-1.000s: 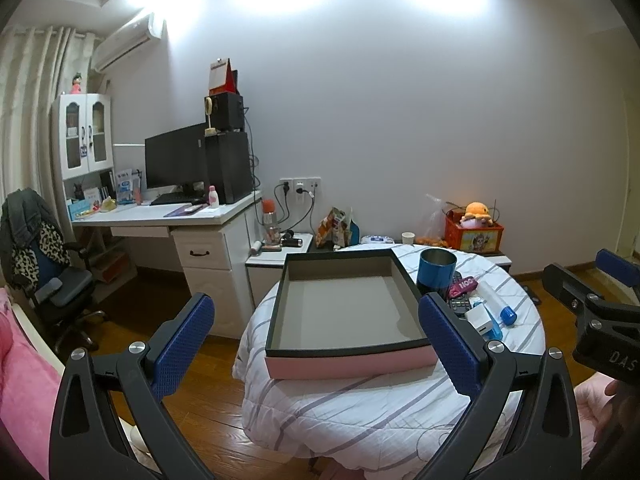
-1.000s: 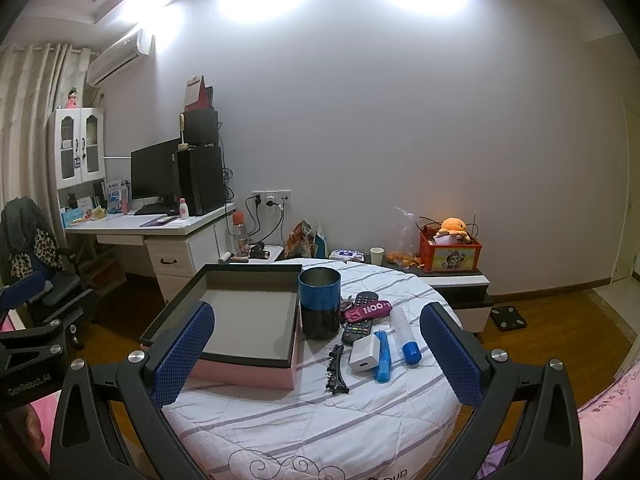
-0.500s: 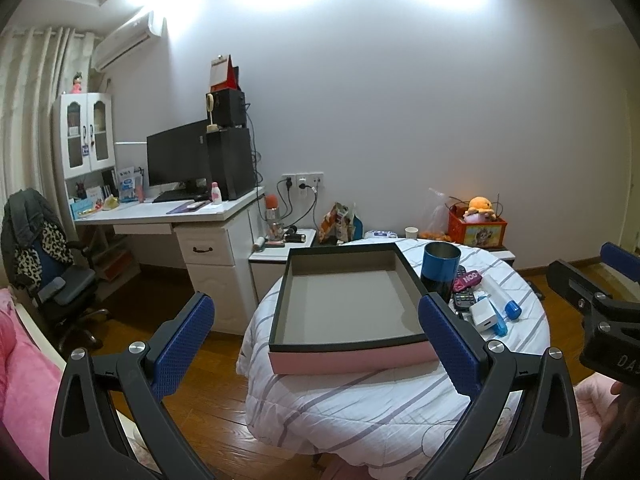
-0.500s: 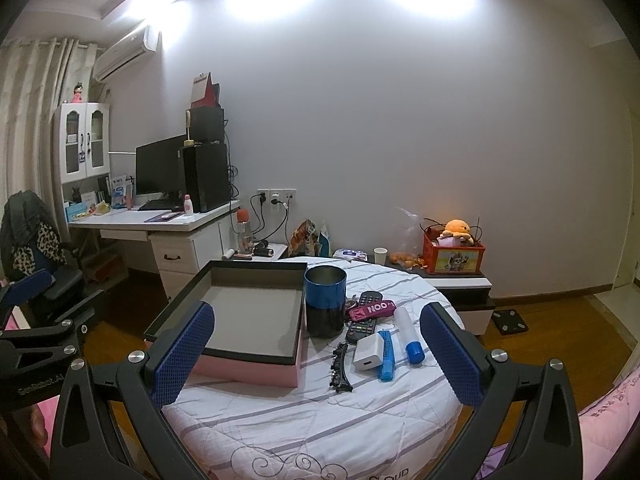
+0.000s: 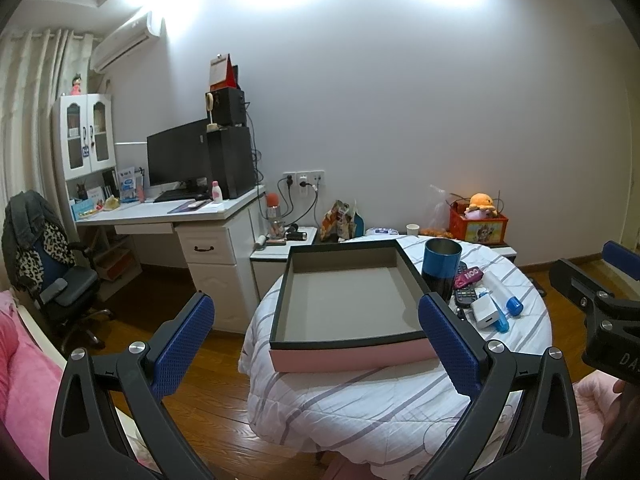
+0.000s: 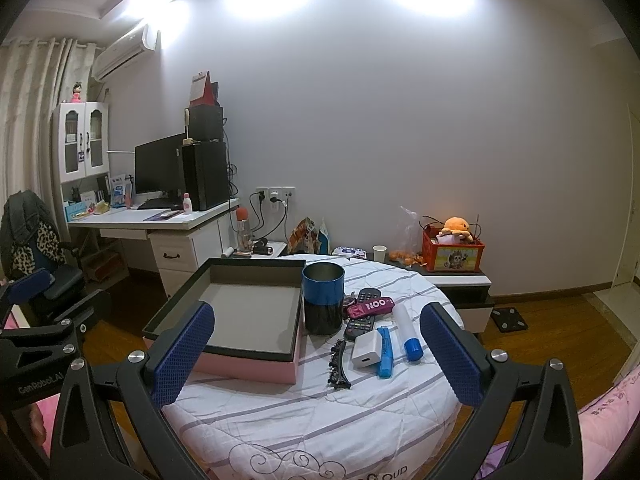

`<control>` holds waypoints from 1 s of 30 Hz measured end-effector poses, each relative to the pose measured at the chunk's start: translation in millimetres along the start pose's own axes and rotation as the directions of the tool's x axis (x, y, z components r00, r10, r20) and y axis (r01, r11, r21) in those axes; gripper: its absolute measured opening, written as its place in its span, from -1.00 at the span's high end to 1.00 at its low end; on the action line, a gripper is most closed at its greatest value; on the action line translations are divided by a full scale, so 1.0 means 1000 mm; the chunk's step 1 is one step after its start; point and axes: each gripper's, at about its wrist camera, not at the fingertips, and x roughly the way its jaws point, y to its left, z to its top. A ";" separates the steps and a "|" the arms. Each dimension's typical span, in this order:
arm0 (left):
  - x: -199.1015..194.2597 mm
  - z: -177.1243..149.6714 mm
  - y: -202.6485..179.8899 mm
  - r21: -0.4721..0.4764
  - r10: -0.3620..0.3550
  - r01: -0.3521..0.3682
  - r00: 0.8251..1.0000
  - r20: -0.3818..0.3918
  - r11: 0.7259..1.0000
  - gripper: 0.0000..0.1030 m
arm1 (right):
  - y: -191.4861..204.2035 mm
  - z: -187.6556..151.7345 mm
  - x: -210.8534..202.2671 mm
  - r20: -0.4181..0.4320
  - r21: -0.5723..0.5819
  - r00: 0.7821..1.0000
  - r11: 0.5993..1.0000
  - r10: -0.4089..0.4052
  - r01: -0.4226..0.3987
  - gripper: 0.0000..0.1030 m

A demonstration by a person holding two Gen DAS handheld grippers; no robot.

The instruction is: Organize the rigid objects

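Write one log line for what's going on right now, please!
stage: approach | left gripper: open, empty | right gripper: open, empty | pink box: empty | cup, charger: on table

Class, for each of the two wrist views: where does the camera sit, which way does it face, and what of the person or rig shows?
Left wrist: behind the open left gripper, facing the shallow pink box on the round striped-cloth table; right gripper at right edge.
Right wrist: behind the open right gripper, facing the blue metal cup; left gripper at left edge.
Shared: box, cup, table.
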 end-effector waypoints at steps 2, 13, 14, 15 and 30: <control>0.000 0.000 0.001 0.000 0.000 0.000 1.000 0.000 1.000 -1.00 | -0.001 0.000 0.001 -0.003 0.002 1.000 1.000 0.001 -0.001 -1.00; 0.000 0.001 0.000 0.003 0.000 0.000 1.000 -0.001 1.000 -1.00 | -0.002 -0.002 0.001 -0.009 0.002 1.000 1.000 0.000 0.000 -1.00; 0.000 0.001 0.000 0.003 0.000 0.000 1.000 -0.002 1.000 -1.00 | -0.002 -0.002 0.002 -0.011 0.002 1.000 1.000 0.001 -0.001 -1.00; 0.000 0.001 0.000 0.003 0.000 0.000 1.000 -0.003 1.000 -1.00 | -0.002 -0.002 0.002 -0.012 0.001 1.000 1.000 0.001 -0.001 -1.00; -0.001 -0.002 0.003 0.001 0.004 -0.004 1.000 -0.005 1.000 -1.00 | -0.002 -0.004 0.004 -0.023 -0.004 1.000 1.000 0.002 -0.002 -1.00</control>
